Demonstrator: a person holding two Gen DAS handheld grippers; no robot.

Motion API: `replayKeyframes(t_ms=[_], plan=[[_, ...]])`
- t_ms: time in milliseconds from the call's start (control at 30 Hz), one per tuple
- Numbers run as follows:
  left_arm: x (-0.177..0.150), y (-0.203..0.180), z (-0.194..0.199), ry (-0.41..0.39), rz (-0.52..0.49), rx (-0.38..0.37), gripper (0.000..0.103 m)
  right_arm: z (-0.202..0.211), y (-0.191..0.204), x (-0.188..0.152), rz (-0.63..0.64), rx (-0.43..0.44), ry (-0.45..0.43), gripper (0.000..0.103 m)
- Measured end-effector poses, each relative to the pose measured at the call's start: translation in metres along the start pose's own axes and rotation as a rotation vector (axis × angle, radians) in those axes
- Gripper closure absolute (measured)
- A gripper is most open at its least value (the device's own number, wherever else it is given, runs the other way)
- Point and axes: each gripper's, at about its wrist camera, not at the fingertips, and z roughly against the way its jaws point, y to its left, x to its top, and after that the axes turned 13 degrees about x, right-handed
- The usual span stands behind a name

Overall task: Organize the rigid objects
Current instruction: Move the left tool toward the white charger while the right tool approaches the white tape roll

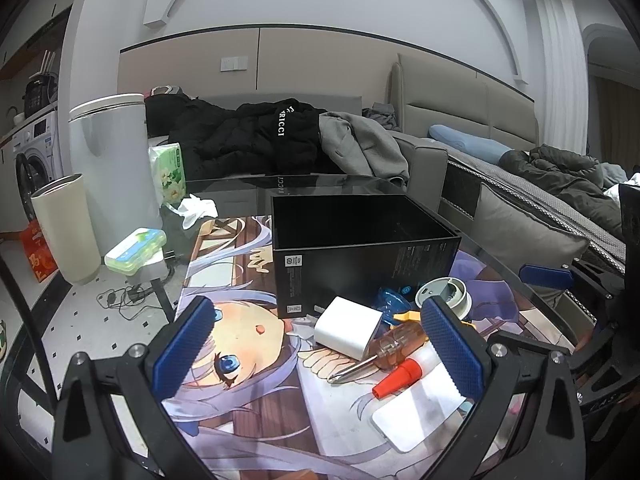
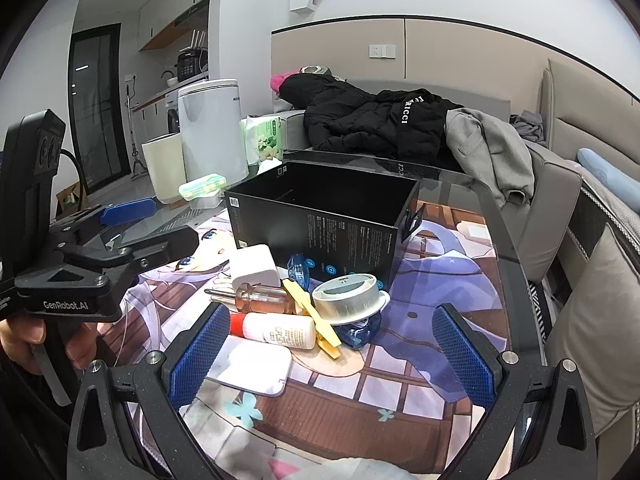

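Rigid objects — white charger (image 2: 256, 266), screwdriver (image 2: 260, 298), glue bottle (image 2: 280, 330), round lid (image 2: 348, 294) — we list heaped between our released left tongs (image 1: 320, 354) and right tongs (image 2: 332, 358), black box (image 2: 320, 216) just beyond.

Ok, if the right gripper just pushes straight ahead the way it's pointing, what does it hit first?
Probably the lying glue bottle with the red cap and the yellow clothespin at the near edge of the pile; the open right gripper points at them. The black box stands further back. Depth is uncertain.

box print (image 2: 320, 236) blurred (unreadable), pouch (image 2: 360, 330) half-hidden
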Motion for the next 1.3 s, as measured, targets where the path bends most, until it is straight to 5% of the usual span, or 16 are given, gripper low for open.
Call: replayKeyframes(t_ms=[700, 1300], plan=[[0.005, 0.012, -0.014, 0.093, 0.021, -0.041, 0.0, -0.016, -0.013, 0.007, -0.064, -0.001, 0.068, 0.0], [0.01, -0.002, -0.035, 0.196, -0.076, -0.08, 0.0, -0.027, -0.036, 0.021, -0.073, -0.057, 0.146, 0.0]])
